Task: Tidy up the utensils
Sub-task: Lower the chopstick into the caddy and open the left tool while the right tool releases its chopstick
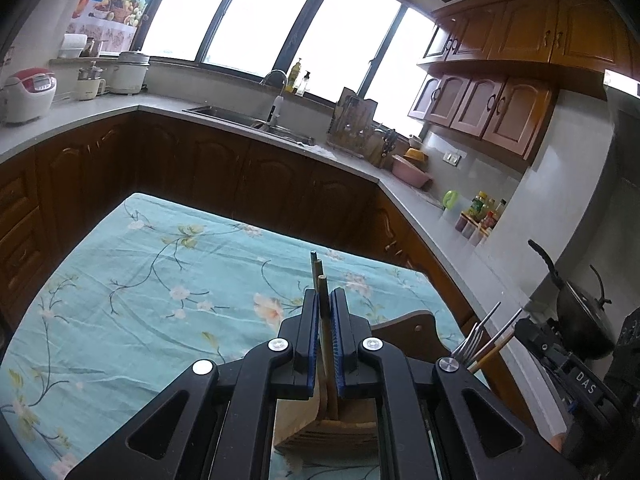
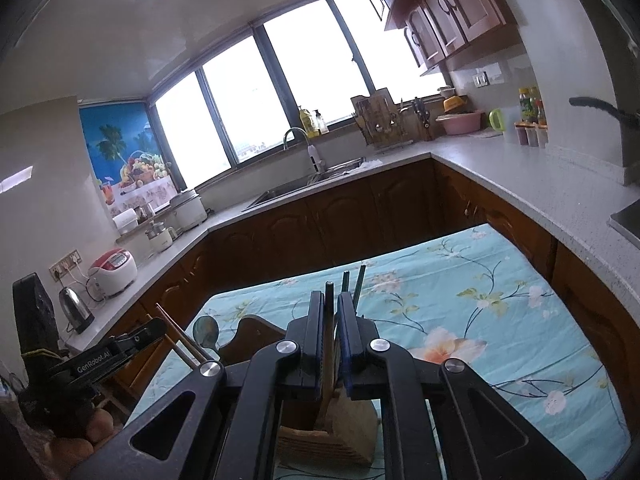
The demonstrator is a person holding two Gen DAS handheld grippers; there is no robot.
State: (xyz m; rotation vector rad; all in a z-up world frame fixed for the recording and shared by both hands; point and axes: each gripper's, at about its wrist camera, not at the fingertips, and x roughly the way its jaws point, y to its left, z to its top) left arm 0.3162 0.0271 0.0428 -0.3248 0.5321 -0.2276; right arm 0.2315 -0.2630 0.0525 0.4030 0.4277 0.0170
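My left gripper (image 1: 325, 300) is shut on a pair of wooden chopsticks (image 1: 318, 276) that point up and away, their lower ends over a wooden slatted utensil holder (image 1: 328, 432) on the floral tablecloth. My right gripper (image 2: 330, 304) is shut on dark green chopsticks (image 2: 347, 280), also above the wooden holder (image 2: 340, 436). Forks (image 1: 474, 338) and more chopsticks (image 1: 496, 346) stand to the right in the left wrist view. A spoon (image 2: 206, 330) and chopsticks (image 2: 180, 338) stand to the left in the right wrist view.
The table with the teal floral cloth (image 1: 140, 280) stands in a U-shaped kitchen. A wooden chair back (image 1: 412, 330) sits behind the holder. The counter holds a sink (image 1: 240, 116), a rice cooker (image 1: 28, 94), a kettle (image 2: 76, 308), a wok (image 1: 580, 312) and condiment bottles (image 1: 480, 210).
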